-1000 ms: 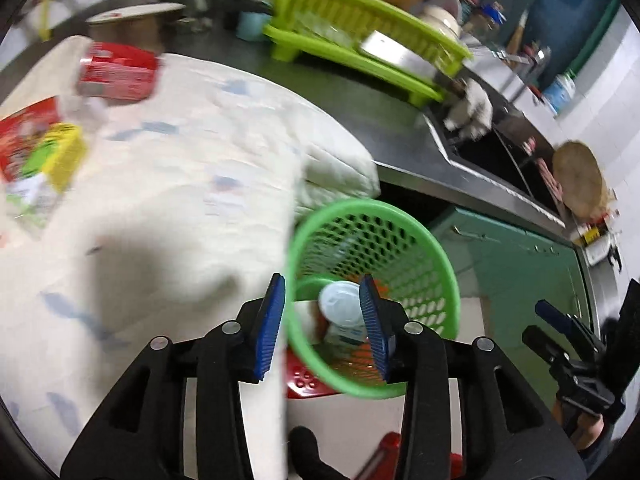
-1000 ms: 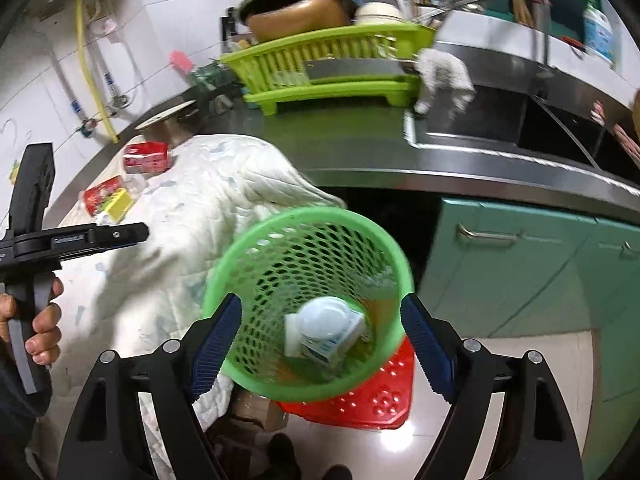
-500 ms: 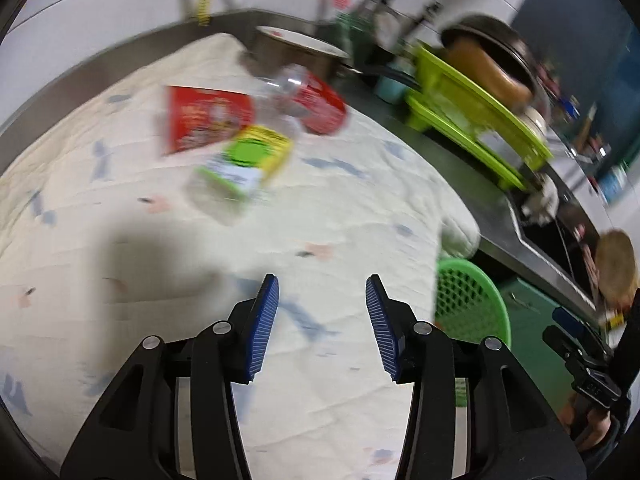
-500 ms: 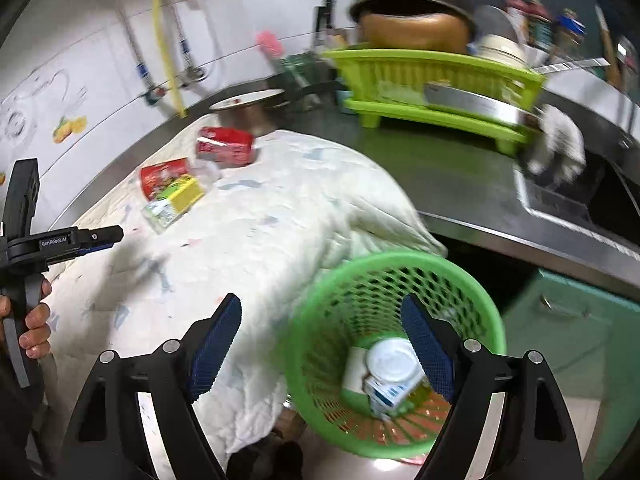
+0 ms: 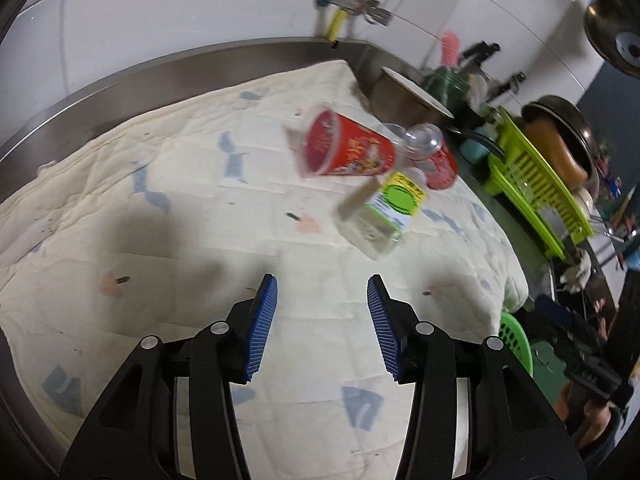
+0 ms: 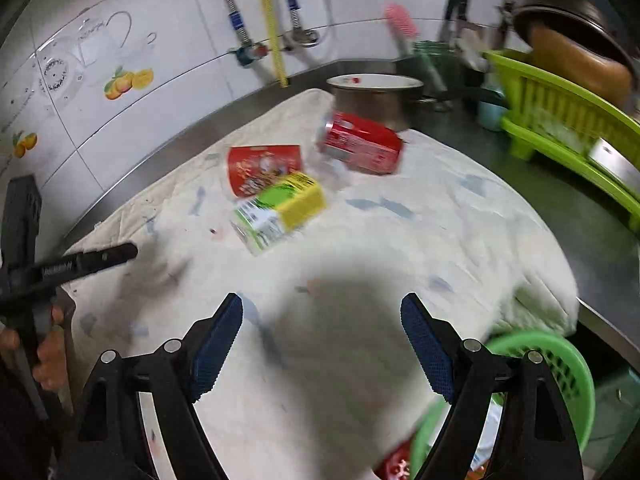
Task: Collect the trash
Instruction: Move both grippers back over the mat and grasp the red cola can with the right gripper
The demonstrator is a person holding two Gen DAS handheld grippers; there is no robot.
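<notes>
Three pieces of trash lie on a cream quilted cloth: a red plastic cup on its side, a clear bottle with a green and yellow label, and a red can. My left gripper hangs open above the cloth, short of the bottle, with nothing between its fingers. My right gripper stands wide open and empty over the cloth's near part, facing the cup, bottle and can. A green mesh basket stands below the counter edge at lower right.
A metal pot stands behind the can. A lime green dish rack with pans fills the counter to the right. A tiled wall with pipes backs the steel counter. A hand holds the left gripper at the far left.
Both grippers have swung away from the green basket, up and over the cloth toward the trash. The left jaws stand a little wider than before.
</notes>
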